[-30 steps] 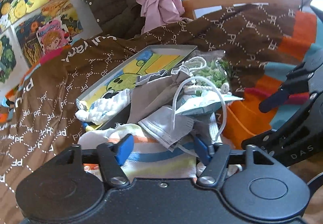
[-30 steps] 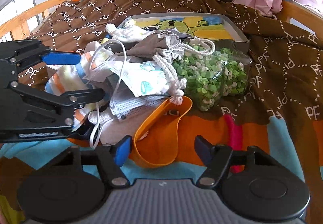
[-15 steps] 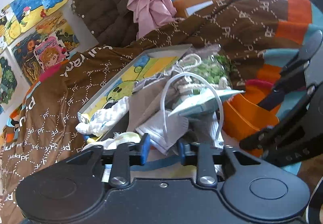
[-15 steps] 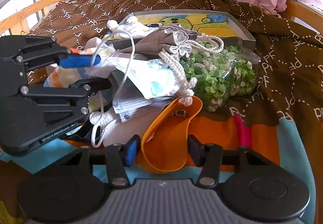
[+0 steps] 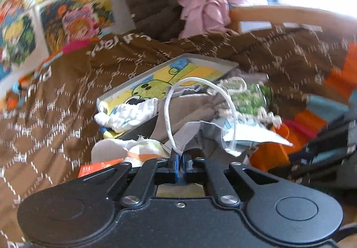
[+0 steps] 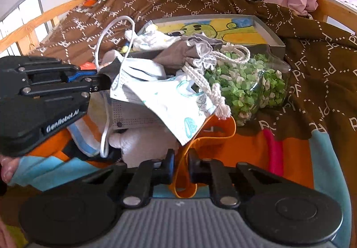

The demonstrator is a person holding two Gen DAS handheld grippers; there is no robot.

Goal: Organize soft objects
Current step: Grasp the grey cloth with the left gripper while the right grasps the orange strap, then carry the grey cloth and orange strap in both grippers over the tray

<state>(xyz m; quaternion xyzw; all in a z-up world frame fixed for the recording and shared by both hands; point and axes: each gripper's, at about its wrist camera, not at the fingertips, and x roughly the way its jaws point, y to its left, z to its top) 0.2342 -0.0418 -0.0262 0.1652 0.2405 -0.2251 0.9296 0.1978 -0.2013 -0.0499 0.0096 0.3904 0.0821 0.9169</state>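
Left gripper [image 5: 180, 158] has its blue-padded fingers pressed together on the corner of a white face mask [image 6: 142, 73], right where the white ear loop [image 5: 189, 103] springs up in an arc. The mask's pleated body hangs off to the side over the pile. From the right wrist view that same left gripper [image 6: 104, 80] reaches in from the left edge, pinching the mask's corner.

Right gripper [image 6: 179, 165] is closed tight on an orange strap [image 6: 200, 136], a loop of band that curls up from between the black fingers toward the heap.

And what a heap it is, sitting on a brown patterned blanket [image 6: 312, 47]: a printed child's mask [image 6: 185, 105] with teal designs draped on top, a grey drawstring pouch [image 6: 189, 51] with thick white cord [image 6: 207, 89] lying across it, a striped cloth [image 6: 89, 129] under the left gripper, and a clear bag of green and white bits [image 6: 250, 82] just beside the pouch. Behind them rests a shallow grey tray [image 6: 267, 31] with a yellow cartoon picture inside, a white knotted cloth [image 6: 151, 40] lying over its near edge.
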